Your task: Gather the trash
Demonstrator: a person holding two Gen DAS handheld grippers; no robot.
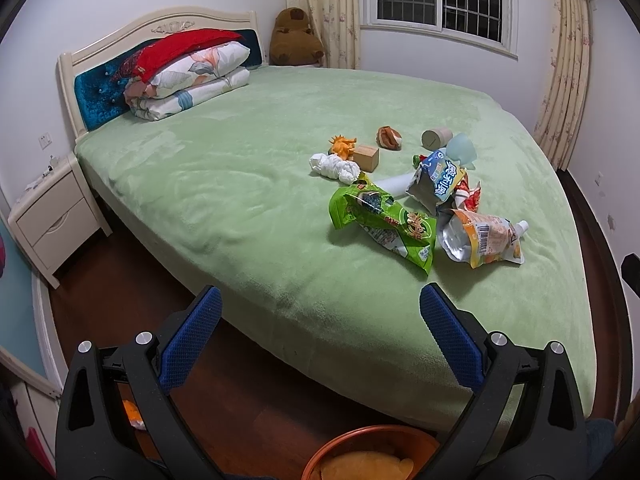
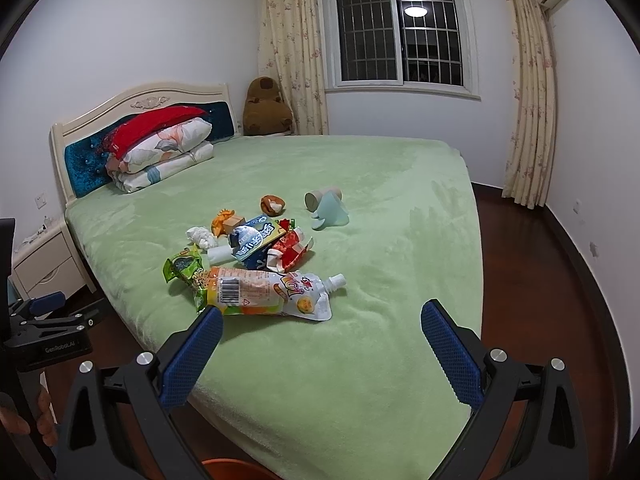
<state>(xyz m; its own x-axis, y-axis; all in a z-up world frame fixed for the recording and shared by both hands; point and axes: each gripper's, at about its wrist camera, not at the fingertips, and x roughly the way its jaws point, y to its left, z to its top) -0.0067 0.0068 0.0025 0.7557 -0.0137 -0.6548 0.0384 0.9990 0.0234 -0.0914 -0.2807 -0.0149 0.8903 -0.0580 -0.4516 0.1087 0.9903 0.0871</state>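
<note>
A heap of crumpled snack wrappers, with an orange-and-white spouted drink pouch [image 2: 272, 292] and a green foil bag [image 1: 384, 224] nearest, lies untouched on the green-blanketed bed [image 2: 400, 208]. Both the left gripper [image 1: 320, 304] and right gripper [image 2: 322, 318] hover with jaws wide apart and empty. Judging by this, collection is barely begun, though the round orange bin [image 1: 340, 446] below already holds something yellow.

Both wrist cams face bed [image 1: 248, 168] from foot edge, sharing trash pile [image 2: 256, 256].
</note>
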